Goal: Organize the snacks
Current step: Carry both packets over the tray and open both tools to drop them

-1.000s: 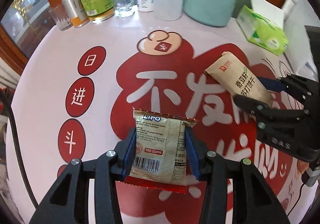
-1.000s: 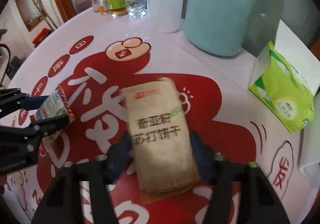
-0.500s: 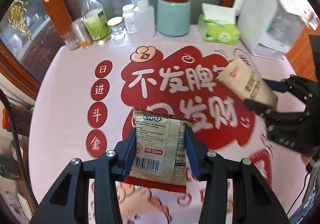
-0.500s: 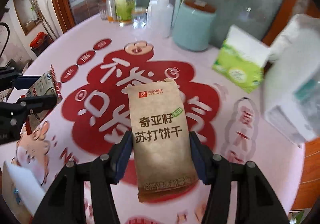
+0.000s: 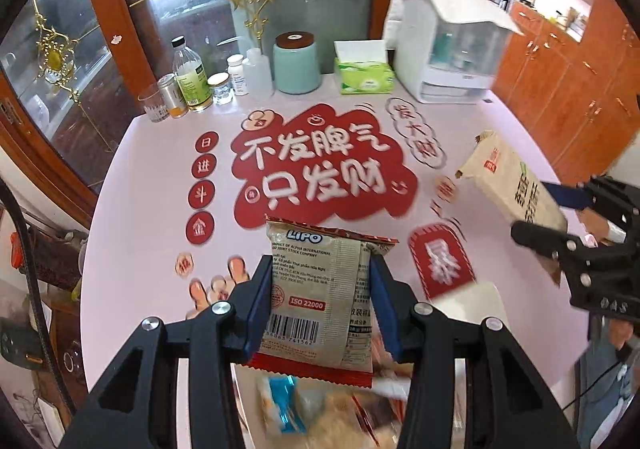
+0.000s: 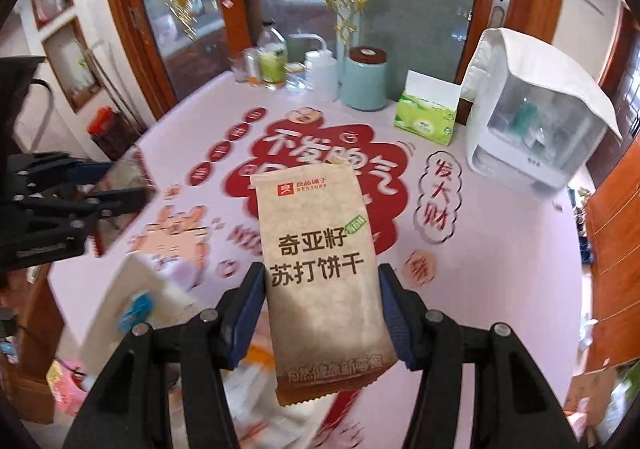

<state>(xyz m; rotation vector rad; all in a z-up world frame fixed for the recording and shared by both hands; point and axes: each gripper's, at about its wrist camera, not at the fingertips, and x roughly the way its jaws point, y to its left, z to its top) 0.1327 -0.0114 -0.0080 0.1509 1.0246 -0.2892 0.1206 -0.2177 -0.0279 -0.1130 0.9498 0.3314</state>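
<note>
Blue-padded left claw (image 5: 320, 305) clamped on Lipo packet (image 5: 320, 289), right claw (image 6: 322, 313) on brown cracker packet (image 6: 320, 249), both tilted downward above table (image 5: 152, 217).

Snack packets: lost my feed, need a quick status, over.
Left gripper shut on LiPO packet. Right gripper shut on brown cracker packet. Both clear above table. Nothing in the way.

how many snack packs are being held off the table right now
2: the LiPO pack is clamped in the left gripper, and the brown cracker pack in the right gripper. Blurred wrappers low in both views may hide more snacks.
</note>
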